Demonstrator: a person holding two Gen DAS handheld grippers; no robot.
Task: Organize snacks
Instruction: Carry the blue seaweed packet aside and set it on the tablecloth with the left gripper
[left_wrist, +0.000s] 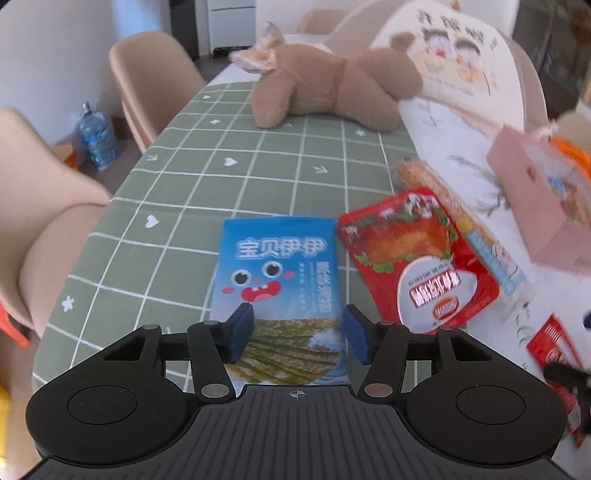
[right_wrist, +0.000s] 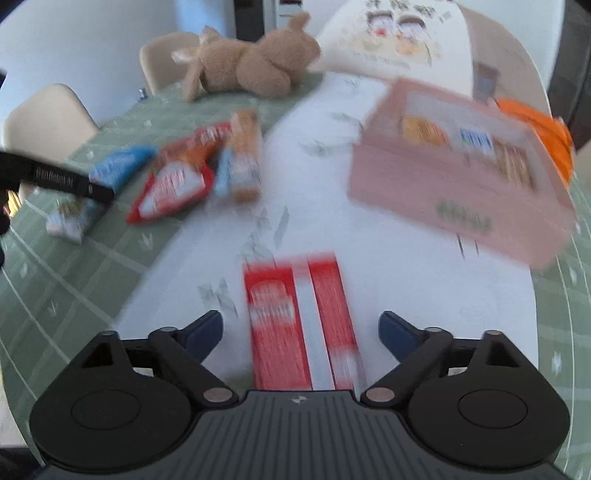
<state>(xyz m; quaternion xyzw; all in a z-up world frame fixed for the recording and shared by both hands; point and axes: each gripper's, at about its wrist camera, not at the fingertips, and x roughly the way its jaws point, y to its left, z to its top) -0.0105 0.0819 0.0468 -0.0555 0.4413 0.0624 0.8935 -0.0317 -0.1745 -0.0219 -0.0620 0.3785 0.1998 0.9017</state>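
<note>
A blue seaweed packet (left_wrist: 277, 258) with a cartoon face sits between the pads of my left gripper (left_wrist: 297, 332), which is shut on its lower part. It stays sharp while the table blurs. Beside it on the right lie a red packet (left_wrist: 413, 266) and a long orange-and-blue cracker packet (left_wrist: 461, 221). My right gripper (right_wrist: 300, 332) is open over a red box (right_wrist: 280, 325) on the white mat (right_wrist: 369, 240), fingers clear of both its sides. A pink box (right_wrist: 443, 177) holding several snacks stands at the far right.
A brown plush toy (left_wrist: 332, 88) lies at the far end of the green checked tablecloth (left_wrist: 184, 184). A cartoon-printed cushion (left_wrist: 454, 55) leans behind the mat, and something orange (right_wrist: 539, 129) lies behind the pink box. Beige chairs (left_wrist: 147, 85) and a water bottle (left_wrist: 98, 140) stand to the left.
</note>
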